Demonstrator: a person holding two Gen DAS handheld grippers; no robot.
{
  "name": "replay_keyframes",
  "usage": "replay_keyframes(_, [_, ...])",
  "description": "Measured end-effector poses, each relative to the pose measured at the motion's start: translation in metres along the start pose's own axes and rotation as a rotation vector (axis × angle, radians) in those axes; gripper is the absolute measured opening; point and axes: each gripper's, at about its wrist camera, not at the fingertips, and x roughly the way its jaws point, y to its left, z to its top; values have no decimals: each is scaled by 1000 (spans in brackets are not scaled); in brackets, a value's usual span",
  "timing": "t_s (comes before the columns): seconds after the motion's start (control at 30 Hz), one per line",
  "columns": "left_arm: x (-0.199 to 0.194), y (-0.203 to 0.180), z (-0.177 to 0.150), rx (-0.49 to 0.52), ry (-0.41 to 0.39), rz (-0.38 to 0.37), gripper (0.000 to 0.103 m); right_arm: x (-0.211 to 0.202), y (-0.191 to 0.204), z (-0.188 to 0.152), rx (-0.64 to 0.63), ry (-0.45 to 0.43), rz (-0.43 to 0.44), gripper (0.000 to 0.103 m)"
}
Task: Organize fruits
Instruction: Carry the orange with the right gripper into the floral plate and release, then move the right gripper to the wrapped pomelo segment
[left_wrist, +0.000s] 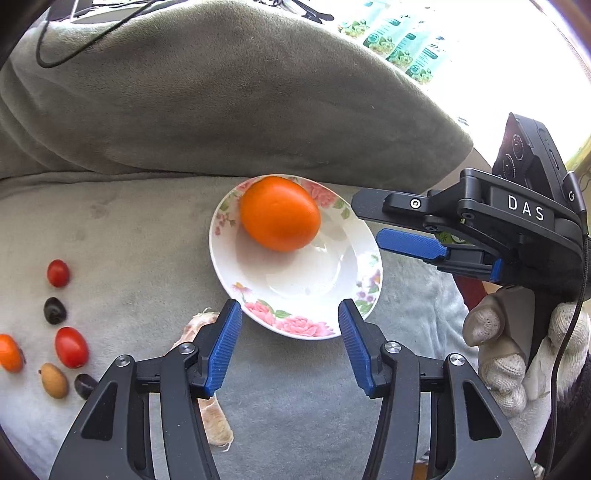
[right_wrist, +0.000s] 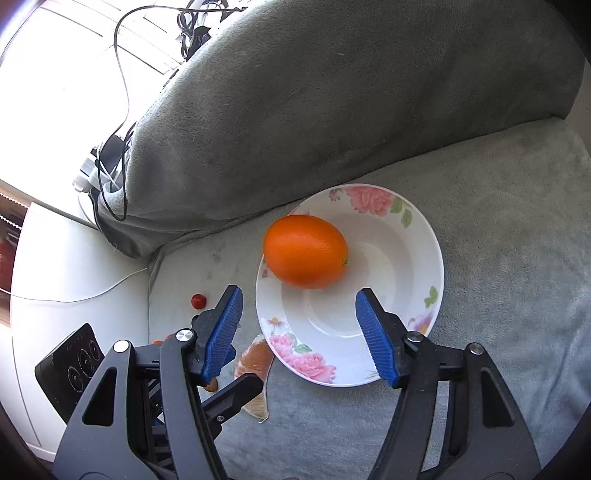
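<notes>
**A:** Where is the big fruit?

**B:** The orange (left_wrist: 279, 213) lies in the flowered bowl (left_wrist: 306, 325), toward its far rim by the grey cushion (left_wrist: 221, 92). The bowl rests on the grey couch seat (left_wrist: 122, 236).

**A:** And the left claw (left_wrist: 290, 343)?

**B:** Spread wide, holding nothing. Its blue fingertips (left_wrist: 225, 339) hang over the bowl's near edge. A peeled citrus segment (left_wrist: 212, 417) lies on the seat under its left finger.

**A:** The right claw (right_wrist: 299, 336)?

**B:** Also gaping wide and empty. In its own view it is over the near part of the bowl; in the left view it comes in from the right, just beside the rim, held by a gloved hand (left_wrist: 517, 354).

**A:** The little fruits?

**B:** A loose cluster on the seat, well to the left of the bowl: two red tomatoes (left_wrist: 71, 347), a small orange one (left_wrist: 10, 352), two dark pieces (left_wrist: 55, 311) and a tan one (left_wrist: 54, 380).
</notes>
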Motion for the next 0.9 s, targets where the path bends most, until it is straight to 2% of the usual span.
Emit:
replay_keyframes(0.27, [-20,7,-8,-4,-23,39,55,-8,24,-11,-136,-24,-84,67])
replay_keyframes(0.57, [-52,30,-23,-15,-58,74,57,-18,48,-31,-276,-54,-101,67])
replay_keyframes(0.9, [-82,78,-57,-114,-44,166,57,2,69,-58,-325,48,-76,67])
